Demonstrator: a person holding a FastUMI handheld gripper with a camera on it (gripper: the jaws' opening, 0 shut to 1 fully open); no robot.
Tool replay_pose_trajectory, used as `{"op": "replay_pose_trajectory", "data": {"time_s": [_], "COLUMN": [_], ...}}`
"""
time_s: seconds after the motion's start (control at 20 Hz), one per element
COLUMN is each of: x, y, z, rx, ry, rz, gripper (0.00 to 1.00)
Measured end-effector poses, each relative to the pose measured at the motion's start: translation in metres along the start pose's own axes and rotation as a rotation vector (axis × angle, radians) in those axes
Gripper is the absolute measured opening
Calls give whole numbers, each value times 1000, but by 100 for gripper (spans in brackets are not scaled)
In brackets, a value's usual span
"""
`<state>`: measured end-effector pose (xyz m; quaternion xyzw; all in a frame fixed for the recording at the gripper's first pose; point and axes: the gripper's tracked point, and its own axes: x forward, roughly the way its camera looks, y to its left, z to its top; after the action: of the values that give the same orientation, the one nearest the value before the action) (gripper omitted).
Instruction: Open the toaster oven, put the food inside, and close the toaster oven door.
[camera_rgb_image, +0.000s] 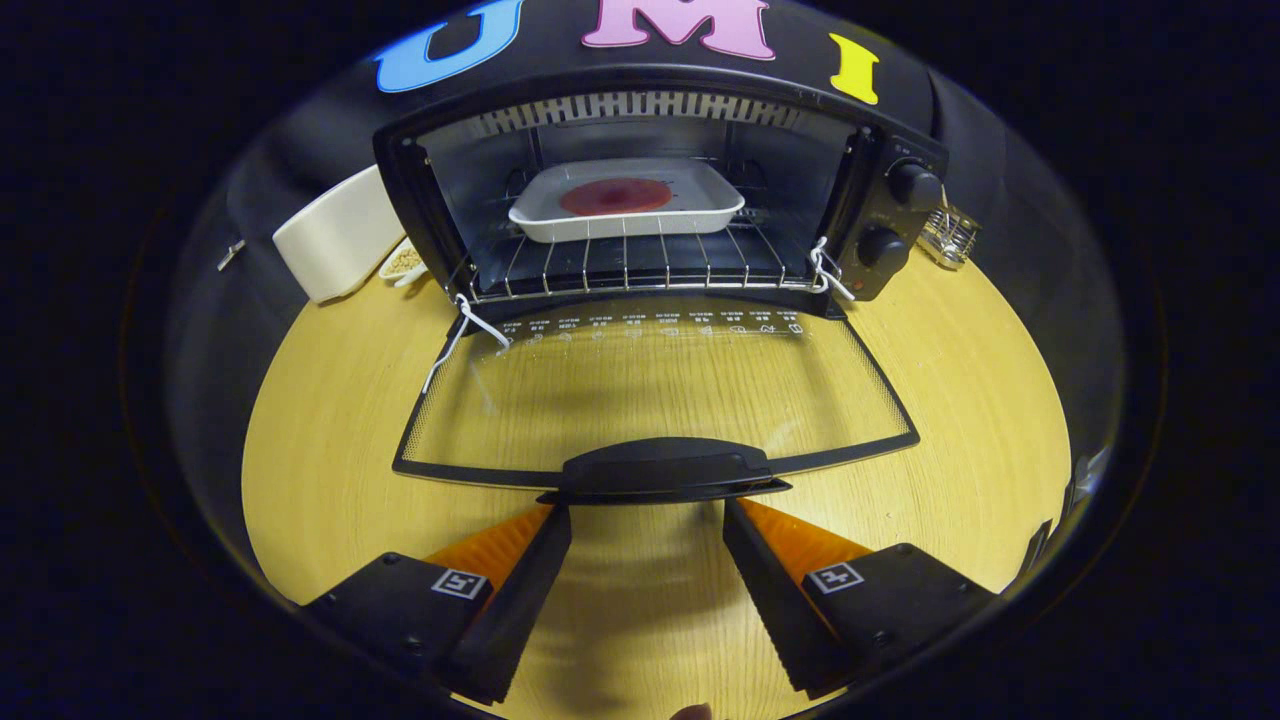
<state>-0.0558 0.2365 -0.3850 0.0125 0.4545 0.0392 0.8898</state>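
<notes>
While spread wide around nothing, gripper (647, 510) just short of door handle (665, 468). Toaster oven (660, 190) door (655, 395) dropped flat over wooden table (330, 470). White tray (627, 200) of red food (615, 196) on wire rack (640, 262) inside.

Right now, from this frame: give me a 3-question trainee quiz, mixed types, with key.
1. True or false: the oven door is shut.
2. Where is the tray of food? A) on the table B) on the rack inside the oven C) between the fingers
3. Fill in: the gripper is open, its fingertips just short of the door's ____.

Key: 1 false, it lies folded down. 2 B. 3 handle.
</notes>
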Motion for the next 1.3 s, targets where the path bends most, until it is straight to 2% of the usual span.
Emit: {"op": "replay_pose_trajectory", "data": {"time_s": [0.75,1.15,1.3], "x": [-71,-92,-104], "y": [-4,-7,-9], "z": [65,127,136], "rx": [5,7,-8], "ry": [-250,-366,-400], "rz": [72,85,99], "gripper": [100,100,100]}}
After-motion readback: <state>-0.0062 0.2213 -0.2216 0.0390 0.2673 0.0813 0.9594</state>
